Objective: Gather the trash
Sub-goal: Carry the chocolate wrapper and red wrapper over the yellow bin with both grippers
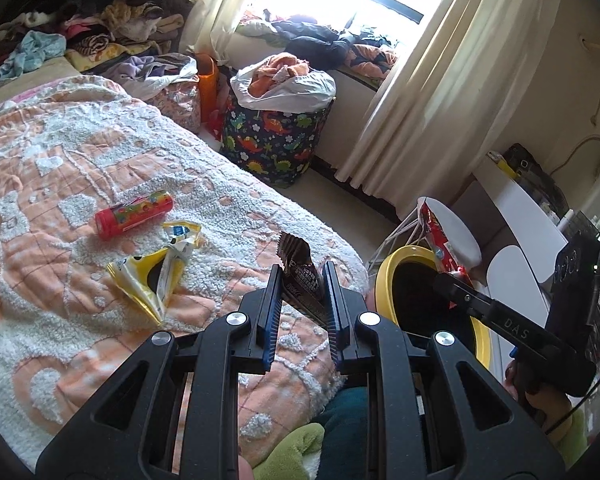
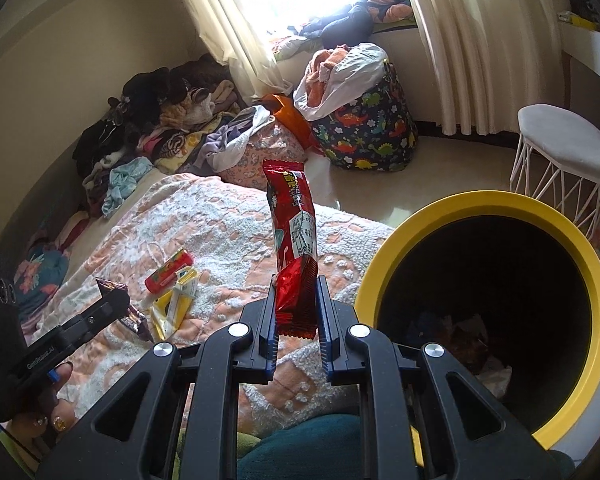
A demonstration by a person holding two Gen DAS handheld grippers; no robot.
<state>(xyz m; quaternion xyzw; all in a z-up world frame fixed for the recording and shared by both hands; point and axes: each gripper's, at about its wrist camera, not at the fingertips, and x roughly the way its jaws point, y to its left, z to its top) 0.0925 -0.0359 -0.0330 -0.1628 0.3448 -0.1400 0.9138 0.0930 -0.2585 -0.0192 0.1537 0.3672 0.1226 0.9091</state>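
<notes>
My left gripper (image 1: pixel 301 270) is shut on a dark brown wrapper (image 1: pixel 300 268), held over the bed's edge; the same wrapper (image 2: pixel 134 318) shows at the left of the right wrist view. My right gripper (image 2: pixel 296 284) is shut on a long red wrapper (image 2: pixel 294 232) that stands upright, just left of the yellow-rimmed bin (image 2: pixel 384 256). In the left wrist view that red wrapper (image 1: pixel 440 240) hangs over the bin (image 1: pixel 384 276). On the blanket lie a red tube (image 1: pixel 134 214) and a yellow and white wrapper (image 1: pixel 156 276).
The bin holds some crumpled trash (image 2: pixel 468 340). A white wire stool (image 2: pixel 564 148) stands behind it. A dinosaur-print basket (image 1: pixel 276 136) full of cloth sits near the window. Piles of clothes (image 1: pixel 80 32) cover the bed's far end. The orange and white blanket (image 1: pixel 60 160) spreads over the bed.
</notes>
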